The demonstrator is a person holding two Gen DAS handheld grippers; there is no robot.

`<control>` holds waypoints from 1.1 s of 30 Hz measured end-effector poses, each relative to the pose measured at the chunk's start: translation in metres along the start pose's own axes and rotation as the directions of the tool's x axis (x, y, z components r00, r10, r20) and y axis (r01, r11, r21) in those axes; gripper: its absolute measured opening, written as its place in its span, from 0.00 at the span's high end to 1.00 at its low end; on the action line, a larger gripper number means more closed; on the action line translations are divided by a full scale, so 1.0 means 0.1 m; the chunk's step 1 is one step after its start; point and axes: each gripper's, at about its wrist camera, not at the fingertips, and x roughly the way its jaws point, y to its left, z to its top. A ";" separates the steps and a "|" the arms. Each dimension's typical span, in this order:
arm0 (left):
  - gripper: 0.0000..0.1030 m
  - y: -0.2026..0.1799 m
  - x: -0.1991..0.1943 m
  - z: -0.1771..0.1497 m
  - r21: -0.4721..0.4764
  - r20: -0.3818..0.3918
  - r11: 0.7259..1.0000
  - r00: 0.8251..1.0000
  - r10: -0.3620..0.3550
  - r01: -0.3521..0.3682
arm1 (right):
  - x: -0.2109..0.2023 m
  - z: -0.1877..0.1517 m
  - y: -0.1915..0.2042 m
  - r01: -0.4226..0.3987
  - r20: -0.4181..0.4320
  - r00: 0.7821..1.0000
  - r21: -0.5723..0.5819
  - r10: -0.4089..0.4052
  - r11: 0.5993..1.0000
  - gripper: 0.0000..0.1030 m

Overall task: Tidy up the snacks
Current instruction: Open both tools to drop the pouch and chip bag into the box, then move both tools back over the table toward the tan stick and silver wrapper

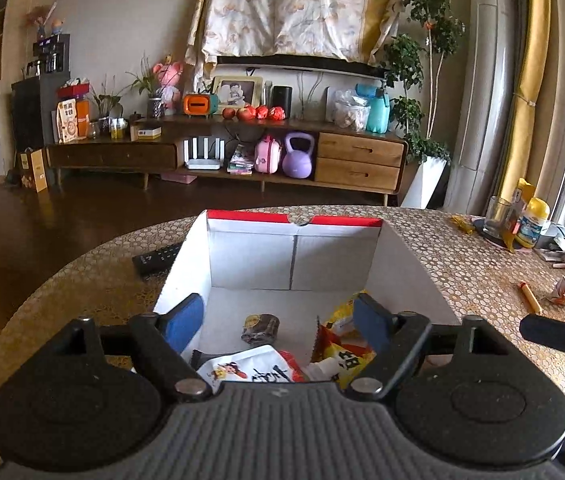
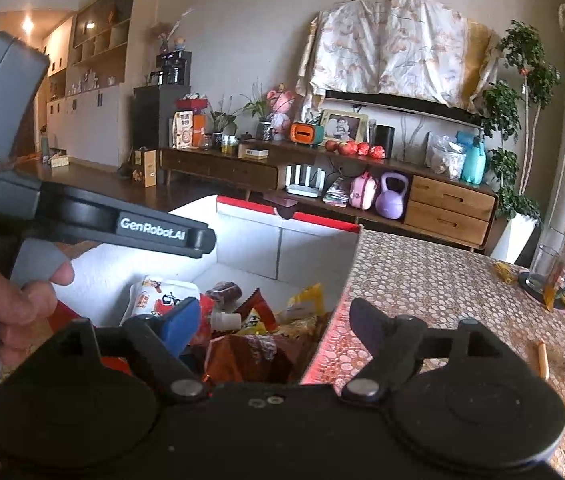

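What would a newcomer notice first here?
The white box with its red rim, dead centre on the patterned table, holding a heap of snack packets. Then the left gripper, jaws open over that box, and the right gripper open astride its right wall.

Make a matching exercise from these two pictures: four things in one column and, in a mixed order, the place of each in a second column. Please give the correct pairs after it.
Things
1. small brown round wrapped snack
2. thin orange sausage stick
3. black remote control
4. yellow-capped white plastic bottle

Places
A. on the table, left of the white cardboard box
B. on the floor of the box
C. lying alone on the patterned tablecloth, right of the box
D. standing at the far right of the table, beside a clear glass

Pairs: 1-B, 2-C, 3-A, 4-D
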 end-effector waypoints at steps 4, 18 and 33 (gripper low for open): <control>0.18 -0.11 -0.07 0.00 0.019 0.003 1.000 1.000 -0.010 0.010 | -0.10 0.00 -0.11 0.013 0.015 1.000 0.036 -0.013 0.999 0.20; 0.18 -0.65 -0.16 -0.08 0.083 -0.007 0.994 0.998 -0.067 0.067 | -0.47 -0.25 -0.61 0.108 0.020 0.993 0.146 -0.112 0.983 0.18; 0.18 -1.58 -0.13 -0.09 0.206 -0.029 0.957 0.979 -0.203 0.205 | -0.74 -0.61 -1.31 0.264 -0.017 0.963 0.277 -0.270 0.924 0.18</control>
